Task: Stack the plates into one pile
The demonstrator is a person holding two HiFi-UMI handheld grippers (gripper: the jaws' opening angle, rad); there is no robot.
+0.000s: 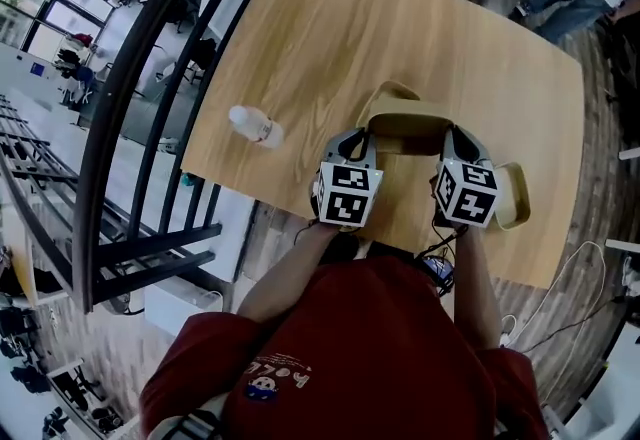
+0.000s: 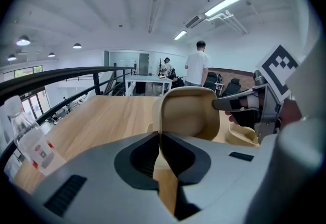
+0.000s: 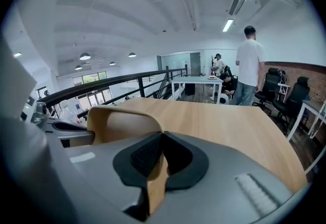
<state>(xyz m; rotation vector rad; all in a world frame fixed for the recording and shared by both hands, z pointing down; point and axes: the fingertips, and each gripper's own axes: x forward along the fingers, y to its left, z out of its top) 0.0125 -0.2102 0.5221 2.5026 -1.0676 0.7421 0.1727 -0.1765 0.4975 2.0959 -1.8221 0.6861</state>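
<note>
Plate-carrying time: we have one beige plate [image 1: 408,123] caught between both tools, above the near half of the wooden table [image 1: 330,38]. Our left gripper [image 1: 358,143] bites its left rim and our right gripper [image 1: 458,143] bites the opposite rim, so the plate hangs across the gap between them, just ahead of the two marker cubes.

From the left gripper view, the left gripper's [image 2: 160,139] dark pads are pinched onto the thin edge, with the plate [image 2: 188,113] standing steeply tilted right in front of the lens. The right gripper view matches: the right gripper's [image 3: 162,141] jaws are clamped tight on the rim, and the plate [image 3: 119,123] curves away to the left.

A second plate [image 1: 515,196] lies flat by the table's right edge, just beside our right gripper; it also shows low in the left gripper view [image 2: 242,136]. A third plate [image 1: 395,90] peeks out just behind the held one, on the tabletop.

Off to the left a clear bottle [image 1: 255,125] lies on its side, well apart from the plates. A dark railing [image 1: 150,108] runs along the table's left side, and a person [image 2: 196,65] stands at the far end of the room.
</note>
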